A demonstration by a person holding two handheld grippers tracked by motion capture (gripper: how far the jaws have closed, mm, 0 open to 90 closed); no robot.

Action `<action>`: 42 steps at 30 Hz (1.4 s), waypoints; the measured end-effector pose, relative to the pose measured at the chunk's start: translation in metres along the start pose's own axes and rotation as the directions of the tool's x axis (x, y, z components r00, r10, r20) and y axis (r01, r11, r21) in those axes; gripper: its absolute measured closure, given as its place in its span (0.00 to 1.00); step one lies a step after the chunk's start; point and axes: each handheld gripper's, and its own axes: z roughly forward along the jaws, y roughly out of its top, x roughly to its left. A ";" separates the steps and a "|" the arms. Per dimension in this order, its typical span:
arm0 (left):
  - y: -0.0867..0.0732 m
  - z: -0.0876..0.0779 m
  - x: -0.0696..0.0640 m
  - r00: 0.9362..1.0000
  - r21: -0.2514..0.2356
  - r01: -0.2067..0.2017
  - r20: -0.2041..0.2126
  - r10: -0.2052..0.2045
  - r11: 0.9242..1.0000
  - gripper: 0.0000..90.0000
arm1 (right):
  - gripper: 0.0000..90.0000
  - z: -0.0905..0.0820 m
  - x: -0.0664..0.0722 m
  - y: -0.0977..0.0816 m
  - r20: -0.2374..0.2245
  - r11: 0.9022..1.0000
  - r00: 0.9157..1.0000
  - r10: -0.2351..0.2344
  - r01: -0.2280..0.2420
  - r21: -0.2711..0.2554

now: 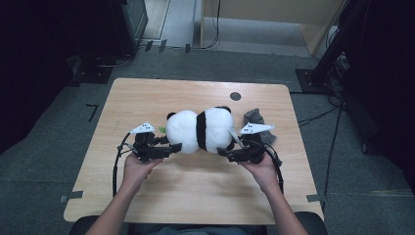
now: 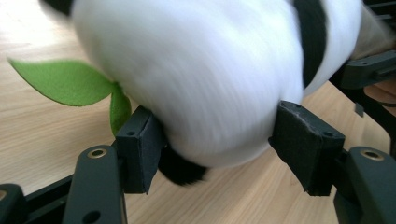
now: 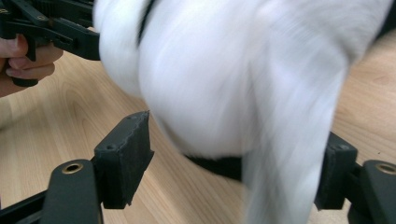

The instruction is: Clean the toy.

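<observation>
1. Left gripper (image 1: 172, 147): in the left gripper view the plush panda (image 2: 196, 79) bulges between the two black pads. The left pad (image 2: 137, 154) is pressed into the white fur, while the right pad (image 2: 303, 144) only looks to be touching the edge, so it's read as a loose clasp on the panda's head end rather than a hard squeeze.

2. Right gripper (image 1: 222, 152): in the right gripper view the panda's white body hangs between the jaws, but a clear gap is seen at the left pad (image 3: 123, 156). The far pad is half hidden by blurred fur. Called released, with the toy merely in between.

3. The panda is found lying across the middle of the high view, on the table (image 1: 147, 196), bracketed by both grippers from the lower left and lower right.

4. Step in hand, as judged: the toy is being taken hold of from both ends. Next, the right jaws would need to be closed firmly on it.

5. A crumpled grey thing (image 1: 254, 116) is seen just to the panda's right, and a green felt leaf (image 2: 65, 81) at its head.
</observation>
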 end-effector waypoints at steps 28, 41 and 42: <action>-0.006 -0.001 0.008 0.998 0.044 0.000 -0.062 0.003 0.999 0.40 | 0.30 -0.009 -0.015 -0.003 0.069 1.000 0.998 -0.009 0.009 0.000; 0.003 -0.002 0.006 0.992 0.067 -0.058 -0.110 0.065 0.996 0.36 | 0.31 -0.035 -0.031 -0.004 0.151 0.999 0.989 -0.006 0.012 -0.042; 0.003 -0.002 0.005 0.992 0.065 -0.057 -0.109 0.064 0.996 0.36 | 0.32 -0.038 -0.034 -0.004 0.156 0.999 0.988 0.001 0.006 -0.047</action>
